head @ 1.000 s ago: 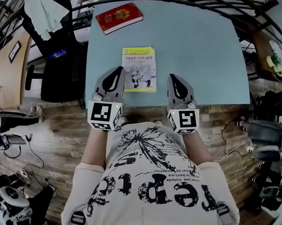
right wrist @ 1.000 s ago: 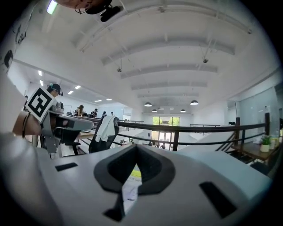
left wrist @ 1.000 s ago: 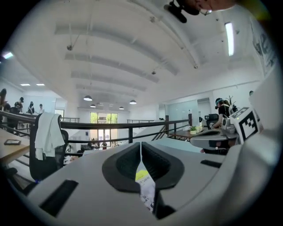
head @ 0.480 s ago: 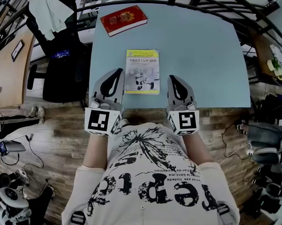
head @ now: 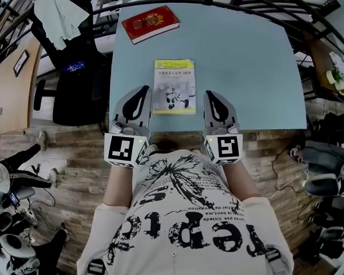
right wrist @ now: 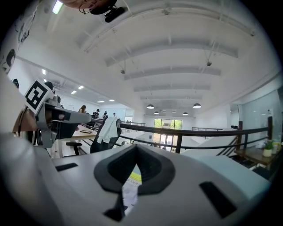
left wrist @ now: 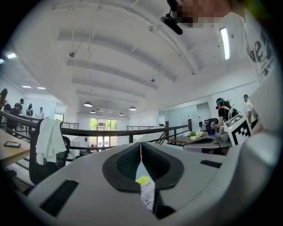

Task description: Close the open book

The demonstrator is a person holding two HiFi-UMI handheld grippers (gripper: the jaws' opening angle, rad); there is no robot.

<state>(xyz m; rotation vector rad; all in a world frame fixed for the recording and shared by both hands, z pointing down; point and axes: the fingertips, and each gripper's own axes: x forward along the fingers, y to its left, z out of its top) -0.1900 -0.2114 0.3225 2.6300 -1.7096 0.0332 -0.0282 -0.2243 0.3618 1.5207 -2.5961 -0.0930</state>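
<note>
A thin book [head: 174, 86] with a yellow-and-white cover lies closed and flat on the pale blue table [head: 248, 63], near the front edge. My left gripper [head: 143, 89] rests just left of the book, its jaws shut with nothing in them. My right gripper [head: 209, 95] sits just right of the book, also shut and empty. Both point level across the table. In the left gripper view the pads [left wrist: 132, 161] meet, and a strip of the book [left wrist: 145, 187] shows below them. The right gripper view shows closed pads [right wrist: 148, 165] with the book [right wrist: 130, 190] beneath.
A red hardcover book [head: 150, 23] lies at the table's far left corner. A black office chair [head: 78, 86] stands beside the table's left edge, with a pale garment [head: 52, 14] behind it. A dark railing [head: 233, 2] runs along the far side. Cables and gear [head: 323, 167] crowd the floor on the right.
My left gripper has lifted slightly and eased a little away from the book's left edge. The right gripper has stayed put. The book lies closed throughout.
</note>
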